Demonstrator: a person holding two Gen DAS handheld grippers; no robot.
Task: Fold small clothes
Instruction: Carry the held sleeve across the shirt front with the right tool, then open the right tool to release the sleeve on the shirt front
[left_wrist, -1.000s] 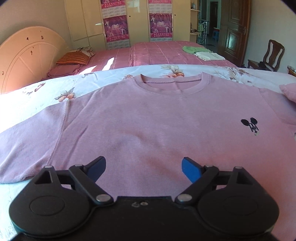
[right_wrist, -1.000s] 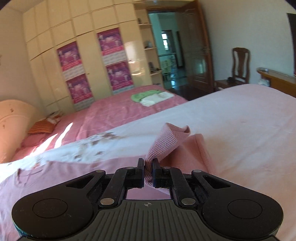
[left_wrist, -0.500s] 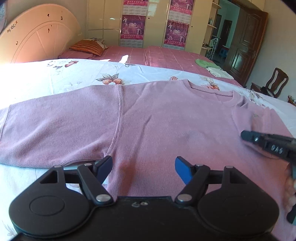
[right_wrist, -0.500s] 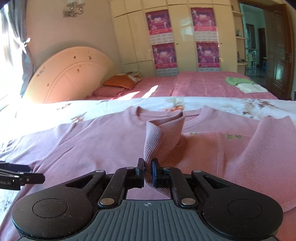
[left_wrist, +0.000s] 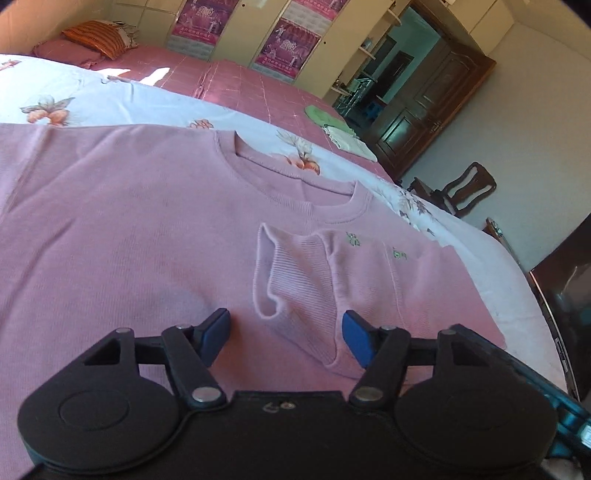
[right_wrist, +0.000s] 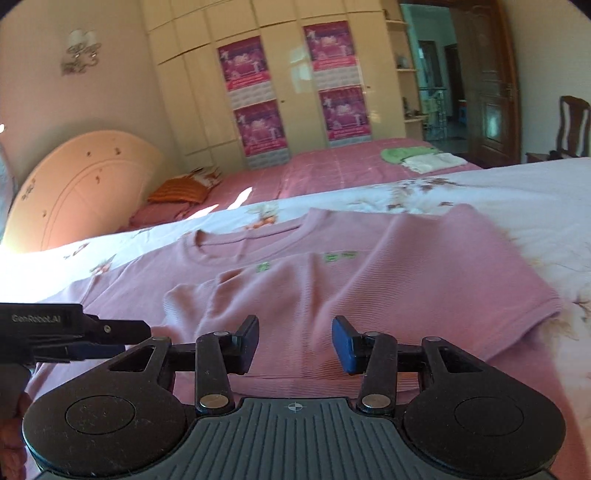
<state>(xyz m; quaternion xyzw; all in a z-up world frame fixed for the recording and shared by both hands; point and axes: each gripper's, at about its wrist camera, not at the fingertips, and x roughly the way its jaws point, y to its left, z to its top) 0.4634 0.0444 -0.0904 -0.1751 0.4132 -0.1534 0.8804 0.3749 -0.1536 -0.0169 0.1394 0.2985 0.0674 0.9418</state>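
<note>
A: Where's your pink sweater (left_wrist: 140, 229)?

B: Flat on the bed (right_wrist: 517, 192), sleeve (left_wrist: 306, 295) folded across the chest at your twelve o'clock.

A: Your grips?

B: Left hand-held gripper (left_wrist: 286, 334) and right hand-held gripper (right_wrist: 294, 343) both gape wide, holding nothing, likely poised for the next fold.

The sweater (left_wrist: 129, 236) is pink knitted cloth with a fine ribbed, matt surface; its cuff (left_wrist: 295, 280) shows coarser ribbing. The sheet (right_wrist: 517, 192) beneath is smooth printed cloth. The left gripper (left_wrist: 284, 334) and right gripper (right_wrist: 295, 341) are matt black plastic with blue pads (right_wrist: 341, 345) and bright metal pivot pins. The wardrobe (right_wrist: 280, 74) is glossy; the door (left_wrist: 424, 107) is polished dark wood.
</note>
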